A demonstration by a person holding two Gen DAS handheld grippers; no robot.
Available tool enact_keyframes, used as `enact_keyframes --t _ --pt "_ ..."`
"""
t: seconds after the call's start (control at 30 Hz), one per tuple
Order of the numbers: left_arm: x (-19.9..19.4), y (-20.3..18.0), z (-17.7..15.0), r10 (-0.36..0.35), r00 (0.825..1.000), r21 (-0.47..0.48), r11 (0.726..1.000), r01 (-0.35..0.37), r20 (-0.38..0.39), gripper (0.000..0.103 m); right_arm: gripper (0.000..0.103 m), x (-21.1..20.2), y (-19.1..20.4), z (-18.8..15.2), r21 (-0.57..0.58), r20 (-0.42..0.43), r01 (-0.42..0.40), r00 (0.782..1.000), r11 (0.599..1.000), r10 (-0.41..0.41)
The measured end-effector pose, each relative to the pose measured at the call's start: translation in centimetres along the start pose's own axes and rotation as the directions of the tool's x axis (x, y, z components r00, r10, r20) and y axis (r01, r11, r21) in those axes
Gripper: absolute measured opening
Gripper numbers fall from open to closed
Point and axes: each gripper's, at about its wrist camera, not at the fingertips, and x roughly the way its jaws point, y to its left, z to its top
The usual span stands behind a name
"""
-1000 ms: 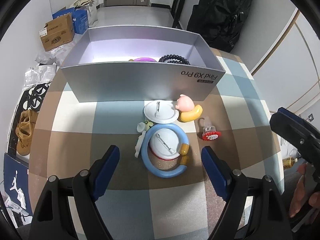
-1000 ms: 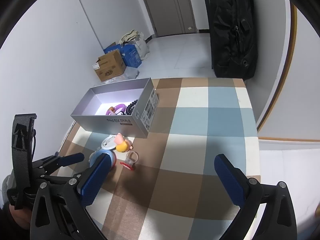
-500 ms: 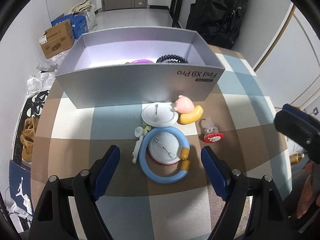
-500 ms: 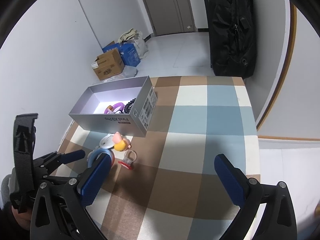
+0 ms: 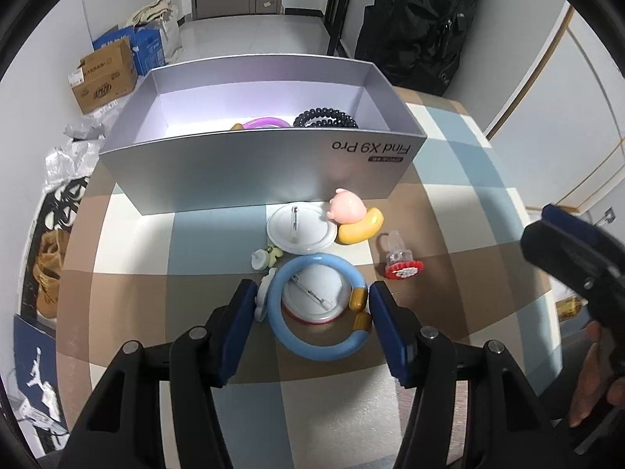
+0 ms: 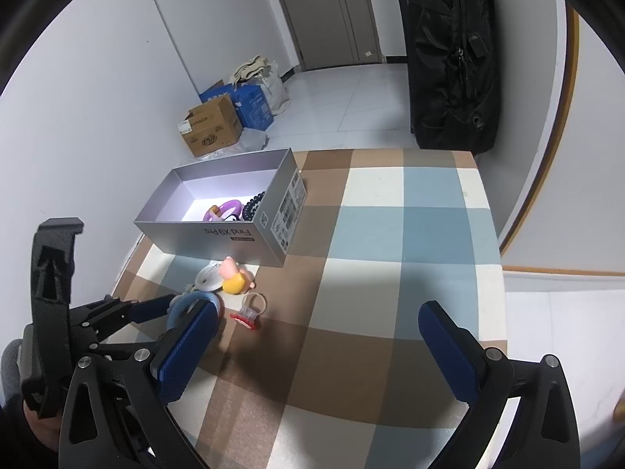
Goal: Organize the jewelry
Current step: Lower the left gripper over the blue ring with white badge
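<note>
Box point(image 5: 218, 179) at table's point(image 5: 468, 203) far side, bracelets point(image 5: 325, 119) inside; badges point(image 5: 300, 228), ring point(image 5: 400, 264), bangle point(image 5: 316, 312) before it.

Both hand-held tools are matte black plastic: the left gripper point(image 5: 310, 324) and the right gripper point(image 6: 324, 346) each carry two flat blue pads with a fine ribbed texture on long black fingers point(image 6: 508, 402), pinned by round silver screws. The fingers have triangular cut-outs along their sides. Seen from the right wrist camera, the left tool's upright black handle bears a raised arrow shape, and a grey sleeve point(image 6: 9, 359) shows beside it.
</note>
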Motion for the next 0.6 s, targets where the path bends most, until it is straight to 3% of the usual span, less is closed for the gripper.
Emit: enact_keyframes --t 0.4,0.6 --pt "-1.2 0.3 0.5 -0.073 0.997 -0.044 0.996 0.073 0.006 0.053 0.103 0.4 0.0 0.0 0.013 -0.017 0.007 1.000 1.000 -0.007" --pt "-2.9 2.3 1.0 -0.142 0.989 -0.140 0.979 0.147 0.045 0.053 0.103 1.1 0.7 0.1 0.007 -0.030 -0.012 0.999 1.000 0.012"
